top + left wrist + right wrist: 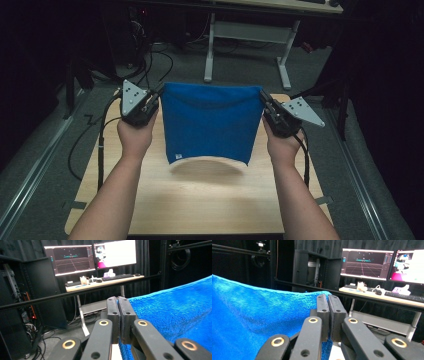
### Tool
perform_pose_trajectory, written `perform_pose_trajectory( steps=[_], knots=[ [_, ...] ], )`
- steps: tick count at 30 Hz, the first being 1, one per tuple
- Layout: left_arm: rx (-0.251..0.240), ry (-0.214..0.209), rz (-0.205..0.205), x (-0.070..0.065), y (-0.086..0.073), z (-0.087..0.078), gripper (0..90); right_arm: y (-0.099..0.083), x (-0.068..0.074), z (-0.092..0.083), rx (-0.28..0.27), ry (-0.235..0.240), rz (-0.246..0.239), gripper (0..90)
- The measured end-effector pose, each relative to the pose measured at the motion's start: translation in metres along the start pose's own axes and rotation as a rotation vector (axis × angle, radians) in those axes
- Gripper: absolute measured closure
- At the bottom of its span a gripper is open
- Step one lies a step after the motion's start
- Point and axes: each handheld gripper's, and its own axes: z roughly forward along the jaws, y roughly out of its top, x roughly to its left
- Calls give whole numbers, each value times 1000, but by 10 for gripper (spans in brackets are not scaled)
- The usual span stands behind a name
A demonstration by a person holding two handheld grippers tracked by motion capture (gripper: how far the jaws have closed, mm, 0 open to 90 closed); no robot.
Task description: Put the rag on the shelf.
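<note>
Worktop of pale wood [200, 200] lies beneath a blue terry-cloth towel [210, 122], which hangs stretched in the air above it, the lower edge curling just clear of the surface. Left gripper [150, 102] has its jaws clenched on the towel's upper left corner, and right gripper [267, 107] has its jaws clenched on the upper right corner. A small white label [178, 155] sits near the towel's lower left corner; its writing is too small to read.

towel [210, 122]: blue | table [200, 205]: light wood | grippers: black
</note>
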Motion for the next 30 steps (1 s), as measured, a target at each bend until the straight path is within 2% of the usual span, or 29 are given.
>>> perform_pose_trajectory(
  steps=[5,9,14,17,23,28,30],
  knots=[
    [8,15,19,9,3,19,888,1,-7,17,17,-13,11,887],
    [13,24,31,14,6,31,888,5,-12,30,26,-22,1,886],
    [39,39,60,19,11,49,888,9,-19,50,48,-41,-21,886],
    [59,45,65,22,9,61,888,10,-25,64,68,-51,-27,887],
    [168,43,25,27,-17,89,887,-8,-36,93,148,-57,-31,886],
    [261,26,30,29,-45,101,886,-33,-41,106,223,-51,-6,886],
    [292,17,20,29,-57,104,886,-44,-40,109,260,-48,-10,886]
  ],
)
